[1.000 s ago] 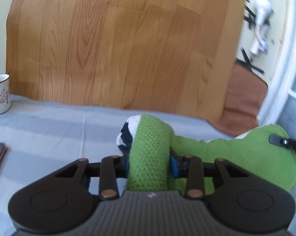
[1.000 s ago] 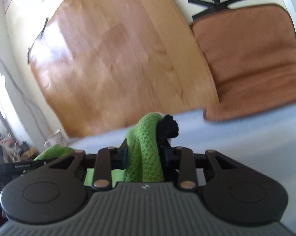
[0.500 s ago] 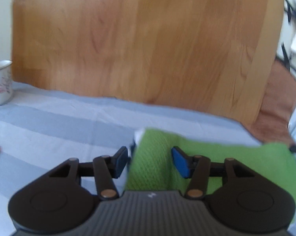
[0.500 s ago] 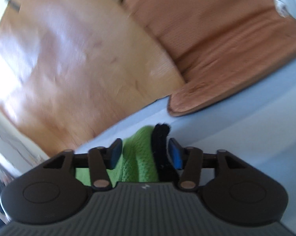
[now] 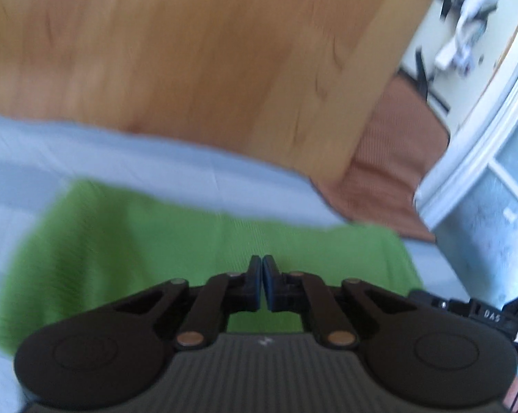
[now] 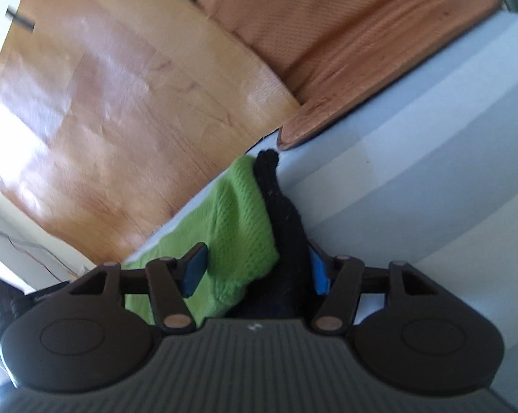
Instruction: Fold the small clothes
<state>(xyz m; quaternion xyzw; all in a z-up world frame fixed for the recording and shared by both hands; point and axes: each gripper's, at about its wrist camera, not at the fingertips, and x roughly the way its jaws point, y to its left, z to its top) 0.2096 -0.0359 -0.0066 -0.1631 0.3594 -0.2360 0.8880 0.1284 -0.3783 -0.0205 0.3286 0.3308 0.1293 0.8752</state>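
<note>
Black two-finger left gripper (image 5: 261, 277) hovering with blue-padded jaws pressed together and gripping nothing, green knitted garment (image 5: 138, 241) lying flat and blurred on pale blue striped cloth (image 5: 87, 148), tan wood-grain floor (image 5: 190, 51) showing beyond, brown mat (image 5: 396, 158) lying at right.

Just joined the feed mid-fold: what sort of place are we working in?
Likely a home room: a striped blue-grey cloth covers the work surface, with wood-look flooring and a brown cushion beyond it.

Green knit garment (image 5: 128, 241) with black trim (image 6: 279, 203) lies flat on striped cloth.
</note>
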